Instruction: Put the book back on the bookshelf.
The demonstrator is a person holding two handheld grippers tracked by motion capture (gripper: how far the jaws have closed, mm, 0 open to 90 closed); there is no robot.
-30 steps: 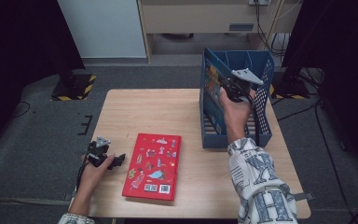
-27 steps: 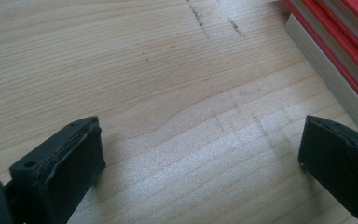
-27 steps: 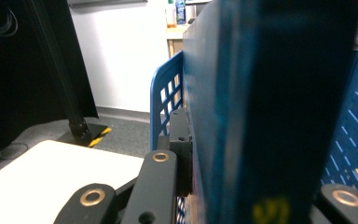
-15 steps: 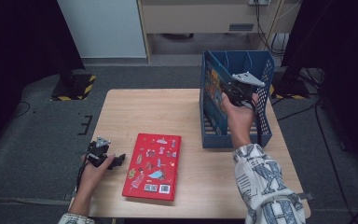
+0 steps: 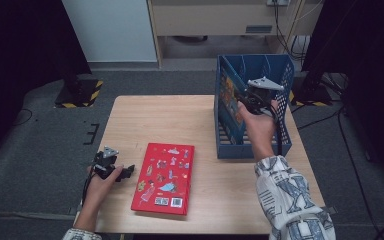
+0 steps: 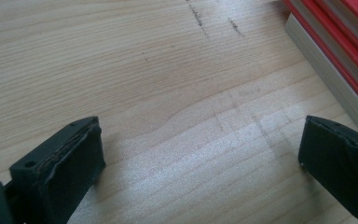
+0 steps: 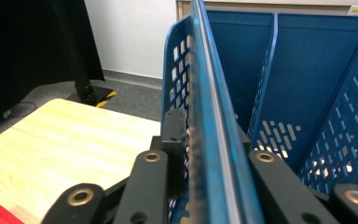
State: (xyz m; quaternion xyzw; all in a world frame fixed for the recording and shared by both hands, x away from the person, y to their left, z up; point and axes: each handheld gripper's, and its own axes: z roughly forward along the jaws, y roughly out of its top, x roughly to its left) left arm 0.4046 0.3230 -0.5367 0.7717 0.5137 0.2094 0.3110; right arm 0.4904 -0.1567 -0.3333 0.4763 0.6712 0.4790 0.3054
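Observation:
A blue book [image 7: 209, 140] with a colourful cover [image 5: 228, 95] stands upright in the left compartment of the blue file rack [image 5: 252, 150]. My right gripper [image 5: 243, 102] reaches over the rack's front with the book's edge between its jaws [image 7: 207, 126]. The jaws have just been opening, though the left pad still looks pressed against the cover. A red book [image 5: 164, 177] lies flat on the table. Just left of it my left gripper [image 5: 124, 172] rests low over bare wood. Its jaws [image 6: 200, 163] stand wide apart with nothing between them, and the red book's edge [image 6: 335, 51] lies beyond the right jaw.
The wooden table [image 5: 170, 125] carries the rack [image 7: 307, 93] at its right side, which has several slotted compartments. Dark stands with yellow-black feet [image 5: 77, 95] and cables sit on the grey floor around the table.
The right forearm has shifted slightly while its gripper stays at the book in the rack. The left hand and the red book have not moved.

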